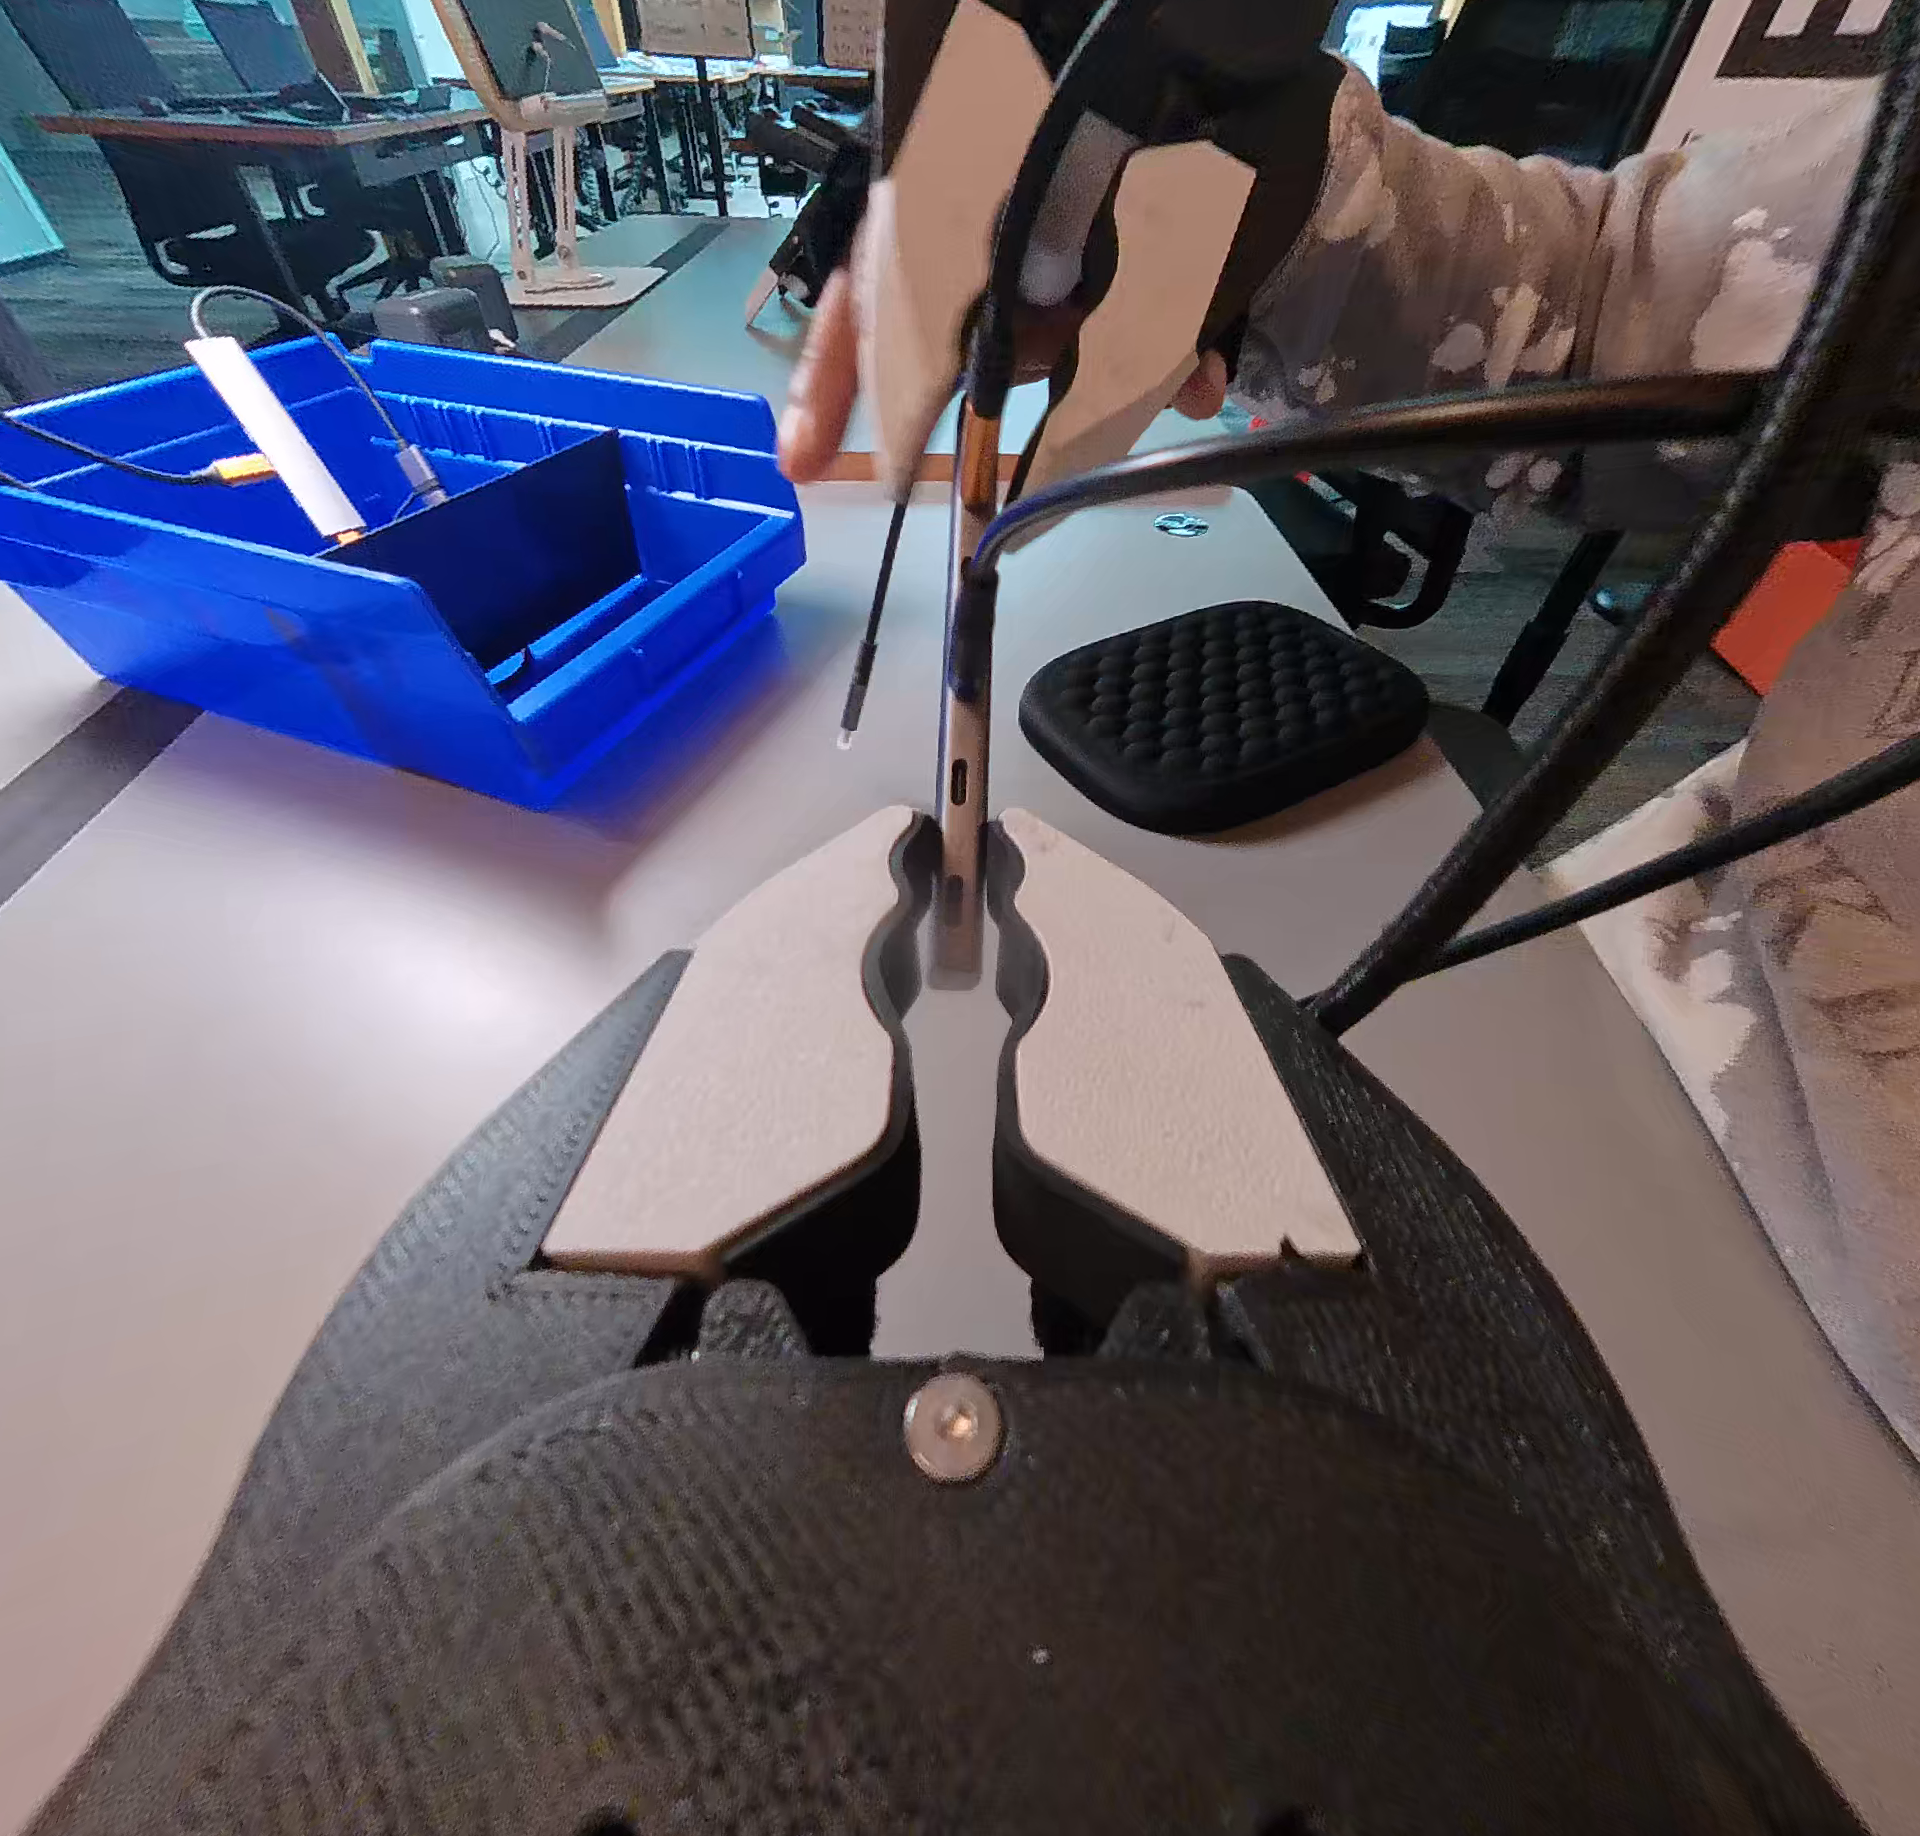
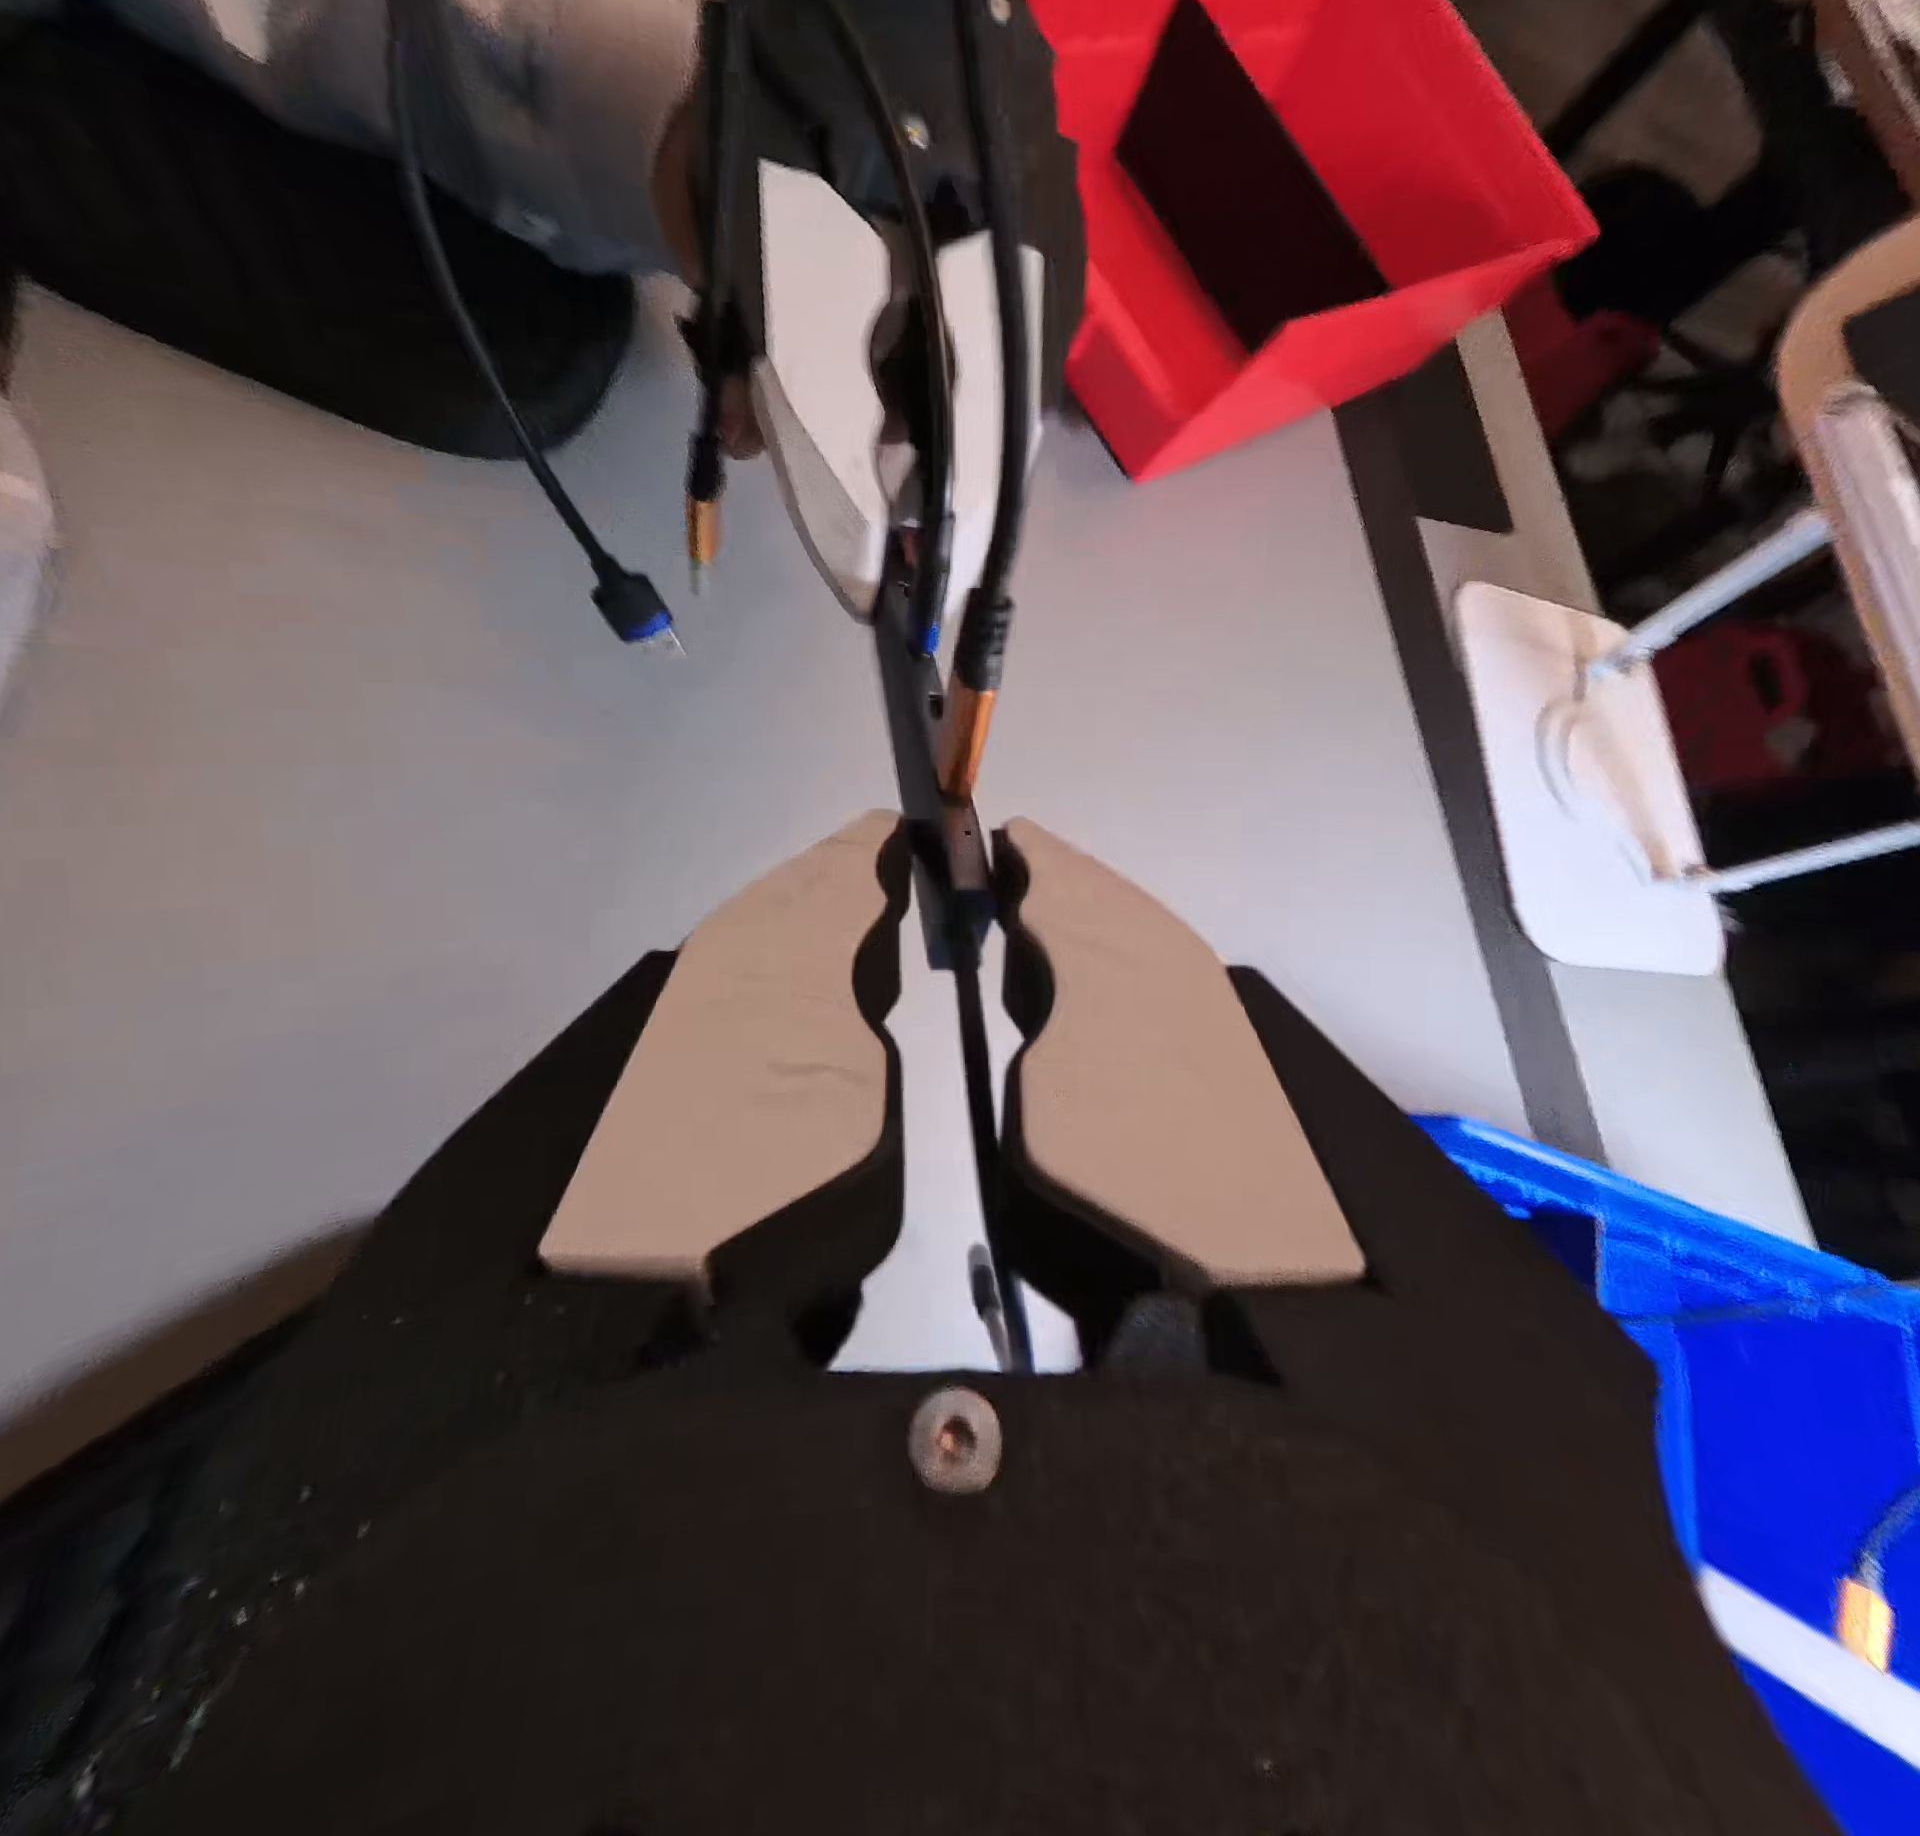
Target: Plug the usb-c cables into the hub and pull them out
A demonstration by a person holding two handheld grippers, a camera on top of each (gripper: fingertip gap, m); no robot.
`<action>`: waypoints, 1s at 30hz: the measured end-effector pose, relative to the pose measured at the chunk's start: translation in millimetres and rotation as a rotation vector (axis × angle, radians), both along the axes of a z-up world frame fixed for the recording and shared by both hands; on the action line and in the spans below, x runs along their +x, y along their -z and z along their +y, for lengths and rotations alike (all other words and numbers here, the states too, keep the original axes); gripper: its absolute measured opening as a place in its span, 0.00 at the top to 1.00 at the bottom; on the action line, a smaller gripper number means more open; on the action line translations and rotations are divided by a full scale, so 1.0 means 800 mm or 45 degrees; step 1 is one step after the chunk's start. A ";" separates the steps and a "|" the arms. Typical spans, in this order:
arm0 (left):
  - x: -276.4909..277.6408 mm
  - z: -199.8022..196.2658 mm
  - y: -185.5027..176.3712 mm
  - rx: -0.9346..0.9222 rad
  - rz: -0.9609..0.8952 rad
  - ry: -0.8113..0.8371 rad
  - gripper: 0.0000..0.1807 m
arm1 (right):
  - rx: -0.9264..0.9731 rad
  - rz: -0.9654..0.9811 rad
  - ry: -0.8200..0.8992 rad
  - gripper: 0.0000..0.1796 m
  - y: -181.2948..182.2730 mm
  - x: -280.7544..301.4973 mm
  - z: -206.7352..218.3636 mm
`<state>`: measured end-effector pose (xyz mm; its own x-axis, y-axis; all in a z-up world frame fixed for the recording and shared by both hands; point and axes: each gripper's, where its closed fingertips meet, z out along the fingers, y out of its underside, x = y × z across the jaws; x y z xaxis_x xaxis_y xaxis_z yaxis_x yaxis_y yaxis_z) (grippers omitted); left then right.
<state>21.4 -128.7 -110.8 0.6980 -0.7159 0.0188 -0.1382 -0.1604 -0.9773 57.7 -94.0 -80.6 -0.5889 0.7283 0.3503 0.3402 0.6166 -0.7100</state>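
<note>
A slim metal hub (image 1: 961,747) is held in the air between both grippers. My left gripper (image 1: 956,836) is shut on its near end. My right gripper (image 2: 951,836) is shut on the opposite end (image 2: 951,893), and it shows far off in the left wrist view (image 1: 997,373). An orange-tipped cable (image 2: 966,737) and a black plug with a blue ring (image 2: 927,623) sit in the hub's side ports. Two loose cable ends, one black and blue (image 2: 634,628) and one orange (image 2: 704,529), hang free. A thin black cable (image 1: 871,623) dangles beside the hub.
A blue bin (image 1: 582,664) with another white hub and cables stands at the left. A black bumpy pad (image 1: 1216,706) lies at the right. A red bin (image 2: 1309,352) and a white stand base (image 2: 1590,778) are near the table edge. A person's sleeve (image 1: 1507,259) is close. The gap from one gripper's tips to the other's is roughly 7 centimeters.
</note>
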 end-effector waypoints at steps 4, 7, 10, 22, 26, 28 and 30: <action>-0.018 0.005 -0.014 0.055 -0.071 -0.126 0.93 | -0.021 -0.050 -0.030 0.95 -0.017 0.005 0.001; -0.064 0.018 -0.003 0.053 -0.002 -0.376 0.86 | 0.011 -0.098 0.036 0.95 -0.047 0.018 0.033; -0.103 0.018 0.010 0.013 -0.059 -0.538 0.84 | 0.122 -0.110 0.171 0.95 -0.093 0.033 0.086; -0.095 -0.001 0.047 -0.027 0.046 -0.593 0.83 | 0.662 -0.414 0.882 0.95 -0.154 0.054 0.365; -0.093 -0.005 0.051 -0.035 0.060 -0.614 0.83 | 0.658 -0.554 0.886 0.95 -0.095 0.020 0.406; -0.095 -0.007 0.053 -0.043 0.063 -0.627 0.83 | 0.594 -0.628 0.829 0.94 -0.063 -0.004 0.411; -0.098 -0.010 0.054 -0.044 0.059 -0.641 0.83 | 0.535 -0.700 0.775 0.94 -0.038 -0.024 0.416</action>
